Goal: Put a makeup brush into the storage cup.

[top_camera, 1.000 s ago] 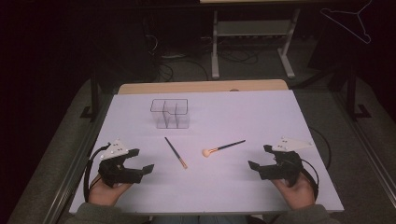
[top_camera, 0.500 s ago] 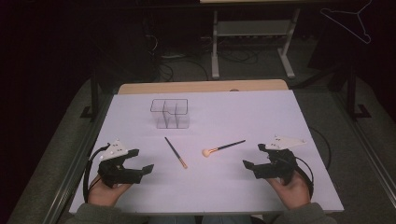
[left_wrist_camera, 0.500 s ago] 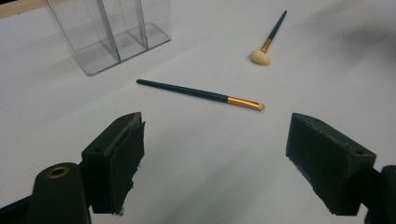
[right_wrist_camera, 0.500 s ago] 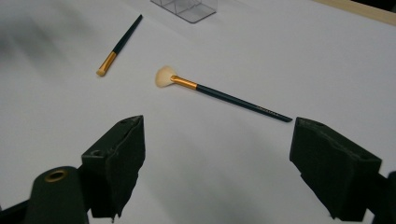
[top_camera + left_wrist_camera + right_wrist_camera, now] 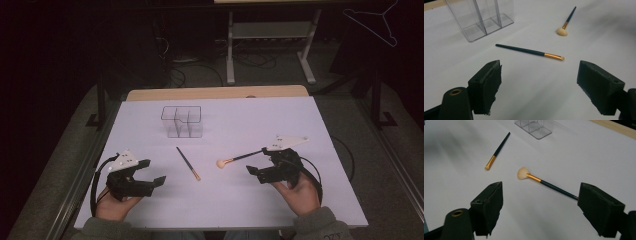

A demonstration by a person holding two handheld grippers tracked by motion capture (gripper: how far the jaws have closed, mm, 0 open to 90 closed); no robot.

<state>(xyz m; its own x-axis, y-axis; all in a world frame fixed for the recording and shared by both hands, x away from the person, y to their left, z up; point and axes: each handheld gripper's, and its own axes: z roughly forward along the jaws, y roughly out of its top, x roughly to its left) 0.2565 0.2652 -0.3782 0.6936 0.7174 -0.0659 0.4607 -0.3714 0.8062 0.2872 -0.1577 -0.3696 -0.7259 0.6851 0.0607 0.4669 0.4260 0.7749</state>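
Two make-up brushes lie on the white table top. A thin dark brush with a gold ferrule lies mid-table. To its right is a fluffy cream-headed brush. A clear divided organizer stands behind them, with nothing visible inside. My left gripper rests at the front left, open, with the thin brush ahead of its jaws. My right gripper is open right beside the fluffy brush's handle end. That brush lies between and just ahead of its jaws.
A wooden strip runs along the table's far edge. Beyond it are a metal rack and cables on the dark floor. A wire hanger hangs at top right. The organizer stands well beyond both brushes.
My right gripper has moved left and forward, up to the fluffy brush's handle. The left gripper and both brushes have stayed put.
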